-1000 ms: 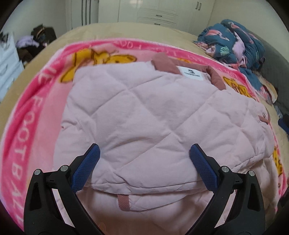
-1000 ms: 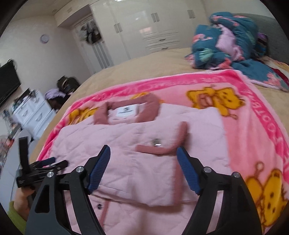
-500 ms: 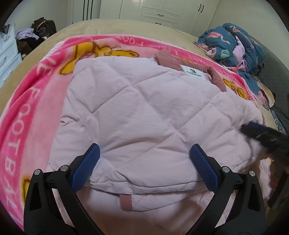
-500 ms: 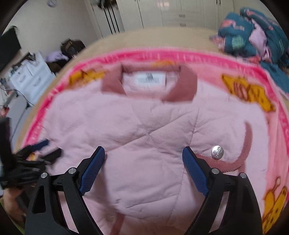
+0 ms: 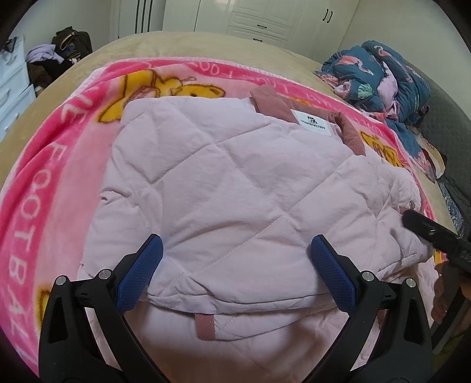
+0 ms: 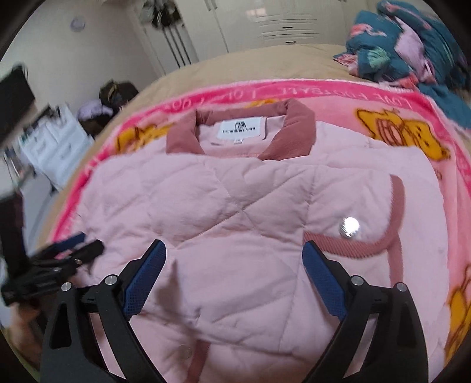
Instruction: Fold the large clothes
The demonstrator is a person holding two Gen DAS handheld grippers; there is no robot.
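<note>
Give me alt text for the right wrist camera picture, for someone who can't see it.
A pink quilted jacket lies partly folded on a pink cartoon blanket on a bed, collar at the far side. The right gripper hangs open above its near edge, touching nothing. The left gripper shows blurred at the left edge.

Blanket (image 5: 44,165) border reads "FOOTBALL" down the side; the collar label (image 6: 239,130) print is too small to read.

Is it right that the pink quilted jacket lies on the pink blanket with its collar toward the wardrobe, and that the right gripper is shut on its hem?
Not quite. The right gripper is not shut on the hem: the right wrist view shows its jaws spread wide over the pink quilted jacket, gripping nothing. The jacket does lie on the pink blanket, collar toward the wardrobe.
</note>
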